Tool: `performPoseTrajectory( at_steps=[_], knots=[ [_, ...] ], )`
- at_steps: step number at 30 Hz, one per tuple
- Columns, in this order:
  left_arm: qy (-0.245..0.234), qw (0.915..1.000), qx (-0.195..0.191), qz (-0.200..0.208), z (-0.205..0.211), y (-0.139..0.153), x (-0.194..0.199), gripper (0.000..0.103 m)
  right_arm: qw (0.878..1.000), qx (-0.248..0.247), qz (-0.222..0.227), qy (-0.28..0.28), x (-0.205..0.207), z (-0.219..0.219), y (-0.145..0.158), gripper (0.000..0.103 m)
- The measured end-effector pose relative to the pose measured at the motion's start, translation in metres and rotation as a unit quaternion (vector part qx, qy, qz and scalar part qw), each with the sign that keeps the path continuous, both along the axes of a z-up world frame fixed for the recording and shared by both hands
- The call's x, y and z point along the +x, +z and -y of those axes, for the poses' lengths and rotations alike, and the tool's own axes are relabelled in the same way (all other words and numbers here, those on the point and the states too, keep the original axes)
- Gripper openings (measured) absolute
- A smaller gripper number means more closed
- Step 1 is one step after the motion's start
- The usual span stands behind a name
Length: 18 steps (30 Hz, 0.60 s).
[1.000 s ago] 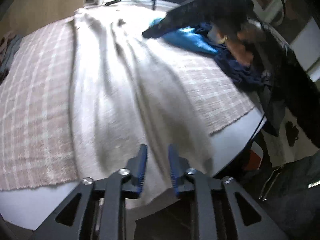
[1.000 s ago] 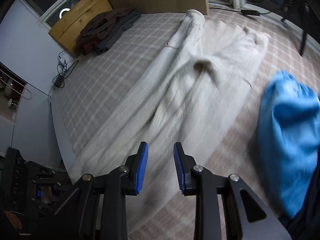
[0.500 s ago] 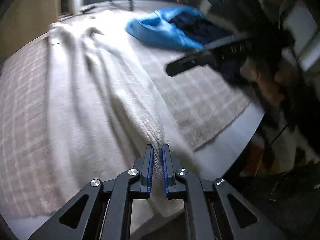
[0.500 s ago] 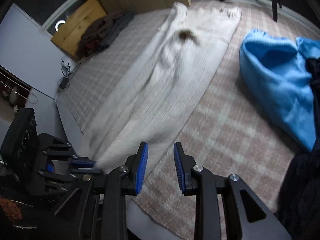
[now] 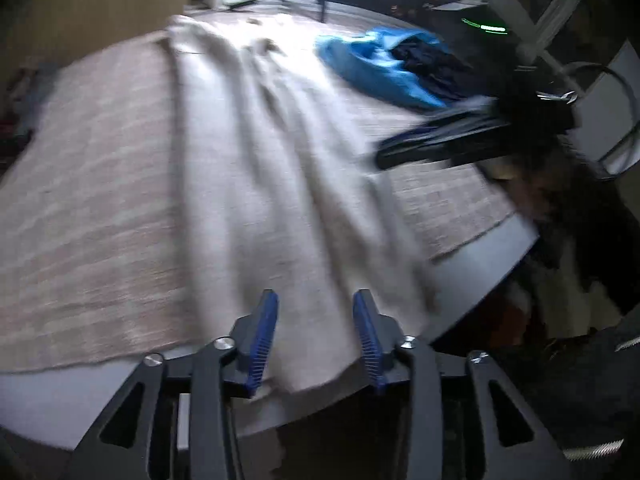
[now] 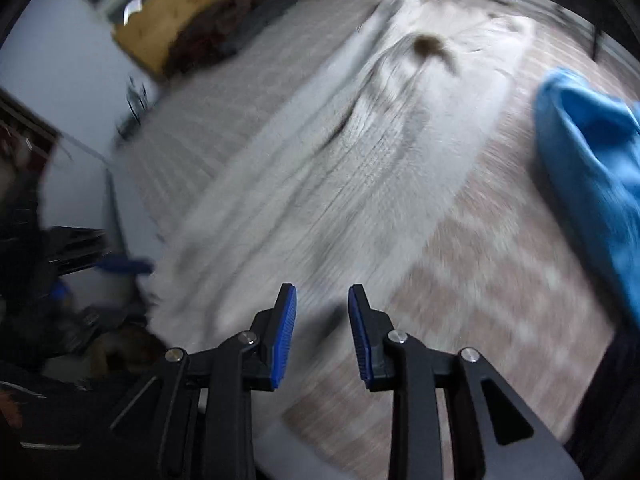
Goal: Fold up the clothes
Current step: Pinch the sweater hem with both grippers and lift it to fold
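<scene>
A long cream knitted garment (image 5: 256, 168) lies stretched along a checked cloth on the table, its near hem hanging over the table edge. My left gripper (image 5: 316, 328) is open, with the hem lying between and under its fingers. In the right wrist view the same garment (image 6: 360, 168) runs away diagonally. My right gripper (image 6: 322, 328) is open and empty over the garment's near right edge. The right gripper also shows in the left wrist view (image 5: 440, 144) as a dark blurred shape beside the garment.
A blue garment (image 5: 376, 68) with a dark navy one (image 5: 432, 68) lies at the far right; the blue one also shows in the right wrist view (image 6: 592, 168). Dark folded clothes (image 6: 216, 36) lie at the far left by a wooden board. The table edge (image 5: 480, 264) is close.
My left gripper was shut on the garment's hem half a second ago and has opened. The right gripper has moved in lower over the garment's edge. Both views are blurred by motion.
</scene>
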<state>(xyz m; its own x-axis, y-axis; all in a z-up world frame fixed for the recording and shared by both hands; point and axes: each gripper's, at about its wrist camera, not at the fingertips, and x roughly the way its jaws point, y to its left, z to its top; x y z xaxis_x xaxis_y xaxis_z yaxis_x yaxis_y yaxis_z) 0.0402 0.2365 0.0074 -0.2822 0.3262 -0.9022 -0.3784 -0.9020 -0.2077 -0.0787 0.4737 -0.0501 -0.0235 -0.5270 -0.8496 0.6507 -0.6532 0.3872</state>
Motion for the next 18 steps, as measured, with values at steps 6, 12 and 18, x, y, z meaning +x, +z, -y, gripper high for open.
performPoseTrajectory(
  at_steps=[6,12,18],
  knots=[
    [0.011,0.9998,-0.012,0.009,0.021,-0.015,-0.006,0.04,1.0,-0.022,0.007,-0.007,0.059,0.019,-0.019,0.027],
    [-0.028,0.9993,-0.018,0.018,0.019,-0.028,-0.012,0.04,1.0,0.009,0.012,-0.022,0.108,0.019,-0.012,0.028],
    [-0.043,0.9982,-0.009,0.042,0.025,-0.044,-0.012,0.042,0.983,0.011,0.002,-0.185,0.097,-0.024,-0.02,0.032]
  ],
)
